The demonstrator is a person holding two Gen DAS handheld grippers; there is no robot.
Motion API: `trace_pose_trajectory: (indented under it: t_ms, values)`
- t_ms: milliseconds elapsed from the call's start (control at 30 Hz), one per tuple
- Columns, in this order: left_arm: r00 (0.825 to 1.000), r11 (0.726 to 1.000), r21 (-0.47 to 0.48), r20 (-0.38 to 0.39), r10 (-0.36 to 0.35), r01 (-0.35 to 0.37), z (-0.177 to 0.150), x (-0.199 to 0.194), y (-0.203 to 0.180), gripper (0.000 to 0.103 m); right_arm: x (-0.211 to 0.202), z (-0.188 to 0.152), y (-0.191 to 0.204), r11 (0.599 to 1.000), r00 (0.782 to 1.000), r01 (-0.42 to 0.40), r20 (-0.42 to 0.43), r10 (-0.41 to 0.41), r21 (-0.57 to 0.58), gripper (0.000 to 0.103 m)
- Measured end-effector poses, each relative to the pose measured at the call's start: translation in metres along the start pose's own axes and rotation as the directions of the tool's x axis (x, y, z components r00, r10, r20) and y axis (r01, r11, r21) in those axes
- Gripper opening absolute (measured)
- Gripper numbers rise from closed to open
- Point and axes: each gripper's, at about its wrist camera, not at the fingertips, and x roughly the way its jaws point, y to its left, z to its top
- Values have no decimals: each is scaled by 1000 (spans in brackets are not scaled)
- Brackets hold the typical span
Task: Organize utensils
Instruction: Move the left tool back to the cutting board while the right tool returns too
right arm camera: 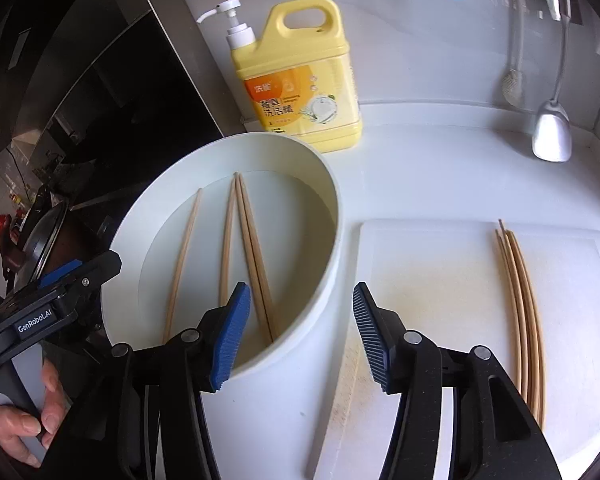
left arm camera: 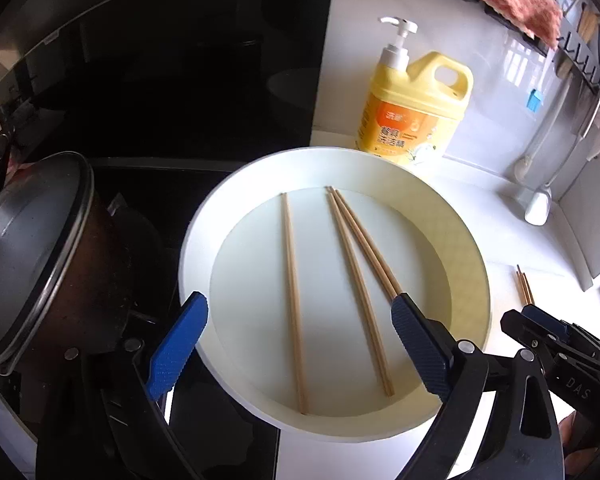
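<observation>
While both my tools gape empty, left tool (left arm camera: 300, 344) and right tool (right arm camera: 296, 332), four chopsticks (left arm camera: 292, 300) lie in the white basin (left arm camera: 476, 264). They look light, stiff, perhaps slick; I'd pinch one mid-length.

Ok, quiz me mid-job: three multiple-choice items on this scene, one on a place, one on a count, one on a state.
1. Where is the yellow detergent bottle?
A. behind the white basin
B. on the cutting board
C. inside the basin

2. How many chopsticks in the basin?
A. one
B. three
C. six

3. The left gripper is:
A. shut on a chopstick
B. open, empty
C. holding the bottle

Answers: A, it stands on the counter past the far rim. B, one single plus a touching pair. B, the fingers are spread over the basin.
</observation>
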Motion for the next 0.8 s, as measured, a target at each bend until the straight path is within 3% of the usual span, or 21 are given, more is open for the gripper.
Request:
trace_pose_trajectory:
  t_ms: [100,400,600,800]
  values:
    - [999,998,56,-34,-25,27,-4,4,-18,92,-13,-13,-18,999,1000,23,10,-23,40,53]
    - [993,983,138,-9,-122,122,-13,-1,-94,94,-58,-38,-98,979,990,135,23,-140,155,55]
    - [994,983,146,5,-113,111,-25,0,-152,95,-78,-48,-157,973,981,180,42,-188,141,59]
    - [997,992,102,-21,-69,71,-53,4,-201,96,-84,-56,-209,984,987,155,40,-159,90,60]
